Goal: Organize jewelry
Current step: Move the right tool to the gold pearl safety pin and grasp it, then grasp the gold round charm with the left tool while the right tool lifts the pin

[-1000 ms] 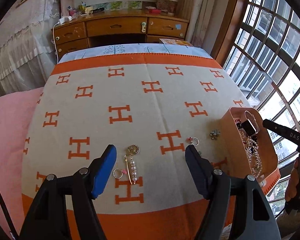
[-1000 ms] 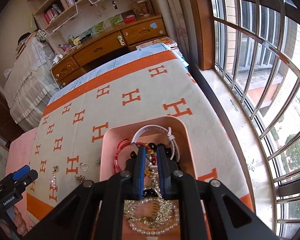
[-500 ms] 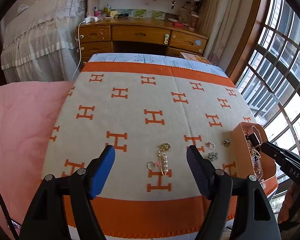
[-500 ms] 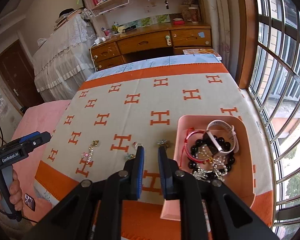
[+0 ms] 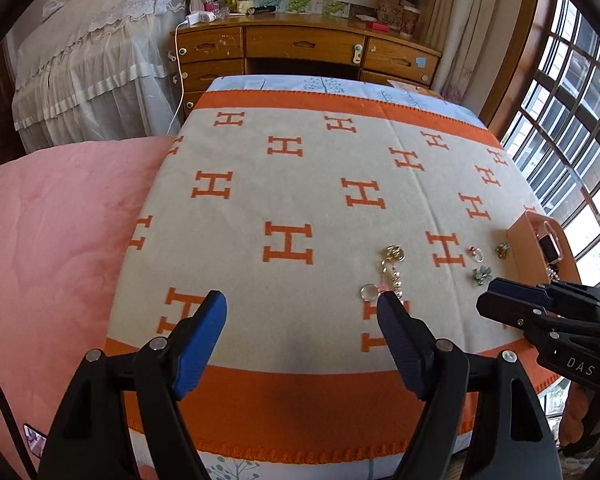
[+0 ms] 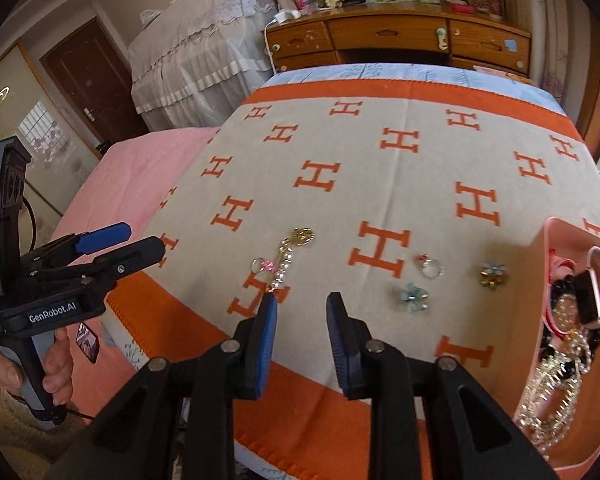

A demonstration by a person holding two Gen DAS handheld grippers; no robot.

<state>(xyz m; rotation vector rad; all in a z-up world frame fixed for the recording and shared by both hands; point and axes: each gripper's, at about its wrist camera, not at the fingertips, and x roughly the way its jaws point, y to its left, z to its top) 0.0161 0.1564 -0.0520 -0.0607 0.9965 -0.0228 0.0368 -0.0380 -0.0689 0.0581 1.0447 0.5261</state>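
Blanket (image 6: pixel 380 152): lying flat, carrying all the loose pcs.
Tray (image 6: pixel 540 280): sitting at right edge w/ watch, beads, chains piled in.
R gripper (image 6: pixel 302 336): jaws have just been opening, part-open, nothing btwn; hovering near pearl pin (image 6: pixel 286 264).
L gripper (image 5: pixel 300 340): gaping wide, holding nothing.
Tip: centring pads over pin's shaft, nipping low.

Right claw (image 6: pixel 302 312) over the near orange border of the H-patterned blanket (image 6: pixel 380 160), blue pads apart and just opening further — nothing between them. Ahead lie a pearl brooch pin (image 6: pixel 288 260), a pink-stone ring (image 6: pixel 260 266), a clear ring (image 6: pixel 431 268), two flower pieces (image 6: pixel 414 297). Pink tray (image 6: pixel 540 264) at right, heaped with jewelry. Left claw (image 6: pixel 136 240) at left edge, hand-held.
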